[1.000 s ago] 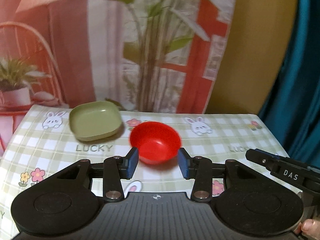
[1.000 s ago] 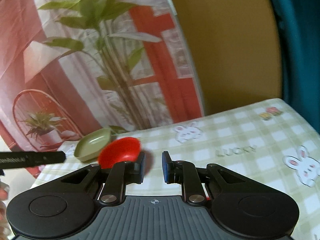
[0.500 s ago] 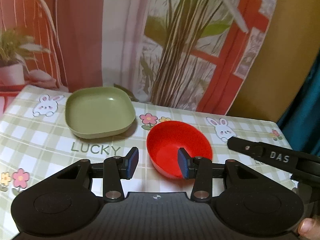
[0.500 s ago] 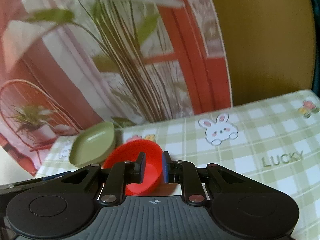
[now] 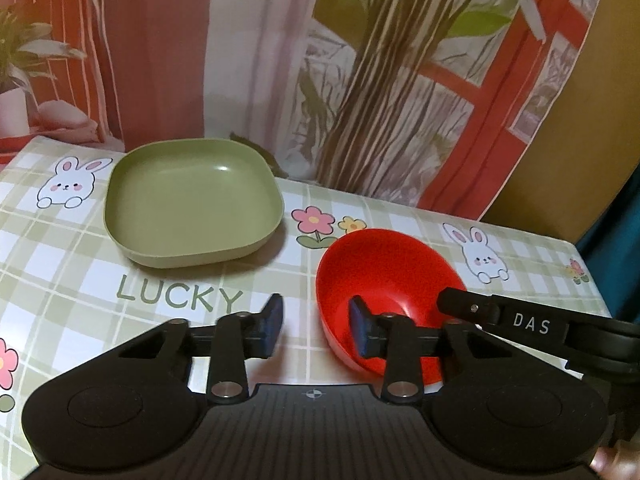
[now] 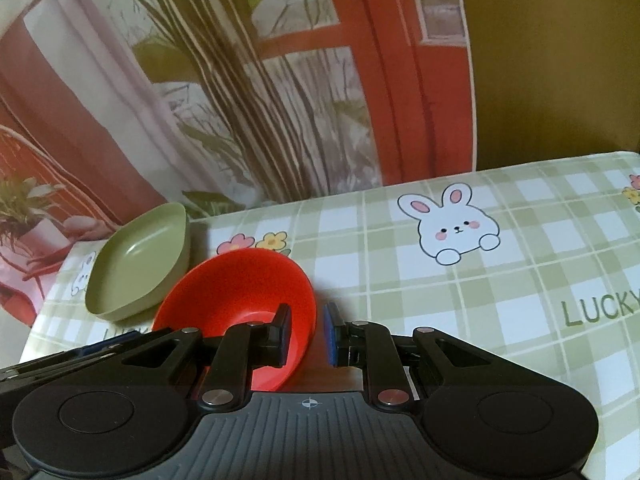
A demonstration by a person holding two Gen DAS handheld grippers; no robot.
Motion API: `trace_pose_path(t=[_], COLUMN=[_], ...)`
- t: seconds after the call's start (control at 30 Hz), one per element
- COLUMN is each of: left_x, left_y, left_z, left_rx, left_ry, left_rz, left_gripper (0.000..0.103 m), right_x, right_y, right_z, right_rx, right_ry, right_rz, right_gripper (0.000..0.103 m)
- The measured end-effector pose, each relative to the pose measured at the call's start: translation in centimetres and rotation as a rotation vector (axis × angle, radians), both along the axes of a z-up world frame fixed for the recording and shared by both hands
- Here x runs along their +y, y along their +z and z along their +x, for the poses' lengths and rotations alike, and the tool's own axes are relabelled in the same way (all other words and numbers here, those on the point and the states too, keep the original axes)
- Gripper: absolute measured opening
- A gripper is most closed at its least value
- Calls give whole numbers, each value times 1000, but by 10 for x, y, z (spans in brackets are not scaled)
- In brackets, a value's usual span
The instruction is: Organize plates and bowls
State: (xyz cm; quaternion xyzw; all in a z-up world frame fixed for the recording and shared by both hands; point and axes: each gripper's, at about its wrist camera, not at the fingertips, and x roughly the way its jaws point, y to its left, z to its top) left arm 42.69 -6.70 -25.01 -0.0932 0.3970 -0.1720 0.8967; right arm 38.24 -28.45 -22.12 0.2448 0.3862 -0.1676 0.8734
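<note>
Right wrist view shows your right gripper [image 6: 306, 334] with fingers narrow, straddling the near rim of the red bowl [image 6: 236, 296], one inside and one outside; whether they pinch yet, you cannot tell. Your left gripper [image 5: 316, 328] is closing, one finger inside the opposite rim, not yet pressing. Just beyond sits the green plate [image 5: 192, 204] on the checked worktop [image 6: 520, 280], probably the bowl's destination.

Plate [image 5: 192, 204] on tablecloth [image 5: 60, 280], left of bowl [image 5: 384, 276], seemingly apart.
</note>
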Motion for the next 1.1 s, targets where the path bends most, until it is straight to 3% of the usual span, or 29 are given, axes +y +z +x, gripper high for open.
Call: trace_pose_path(t=[0.07,0.13,0.57,1.1], left_x=[-1,-2,1,-9], left_y=[-3,-3,16,72], left_z=[0,-1,-21,-92], left_rx=[1,-6,-32,-107], left_ry=[-7,-21,-20,-47], left_rz=[3,2,46,76], left_gripper=[17,12,12,12], right_x=[0,0,7,12], right_y=[0,1,24,72], right_z=[1,1,-22,-106], right_rx=[-1,-5,-65,-168], right_ry=[4,7,4,-35], right_rz=[-1,0,26,20], right_gripper=[11,8,5,5])
